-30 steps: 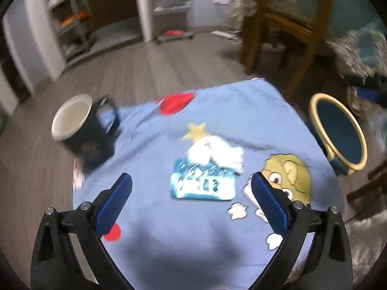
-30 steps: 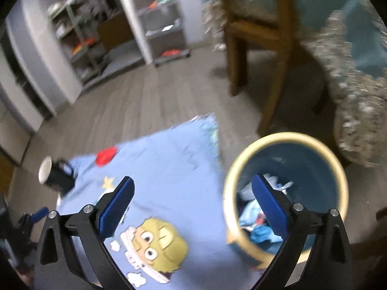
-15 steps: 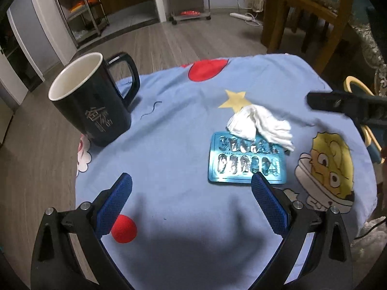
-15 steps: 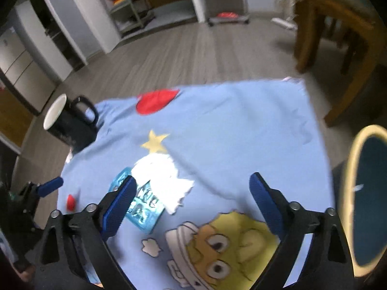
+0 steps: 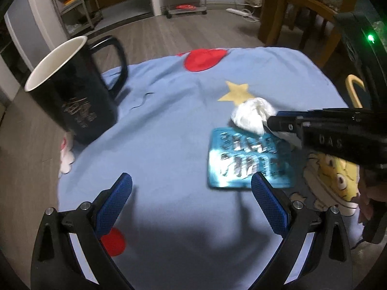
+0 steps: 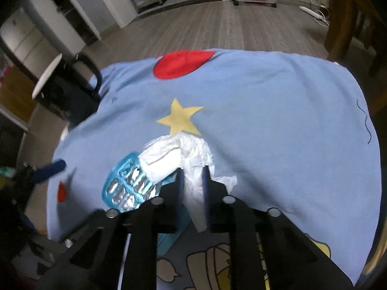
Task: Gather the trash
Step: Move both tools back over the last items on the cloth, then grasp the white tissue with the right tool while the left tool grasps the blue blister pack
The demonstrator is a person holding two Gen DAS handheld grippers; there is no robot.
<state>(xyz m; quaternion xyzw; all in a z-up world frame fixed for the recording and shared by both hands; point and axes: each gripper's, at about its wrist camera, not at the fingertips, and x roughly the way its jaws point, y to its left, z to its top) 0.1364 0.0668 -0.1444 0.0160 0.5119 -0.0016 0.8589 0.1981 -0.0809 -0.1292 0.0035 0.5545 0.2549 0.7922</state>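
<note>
A crumpled white tissue [image 5: 251, 116] [image 6: 179, 154] lies on the blue cartoon cloth, partly over a blue blister pack [image 5: 249, 162] [image 6: 125, 183]. My right gripper [image 6: 192, 171] has its jaws closing, and the pads pinch the near edge of the tissue; in the left wrist view it reaches in from the right [image 5: 273, 123]. Just in front of the blister pack my left gripper [image 5: 191, 178] hovers low over the cloth, open, with nothing between its fingers. One of its blue fingers [image 6: 50, 169] shows at the left of the right wrist view.
A tall black mug [image 5: 72, 96] [image 6: 65, 89] stands at the table's left edge. The yellow rim of a bin [image 5: 354, 89] shows beyond the right edge. A wooden chair [image 5: 302, 12] stands behind, with shelving on the far wall.
My right gripper swung from above the bin to the tissue, dropped, and shut on it. My left gripper sank closer to the cloth and stayed open.
</note>
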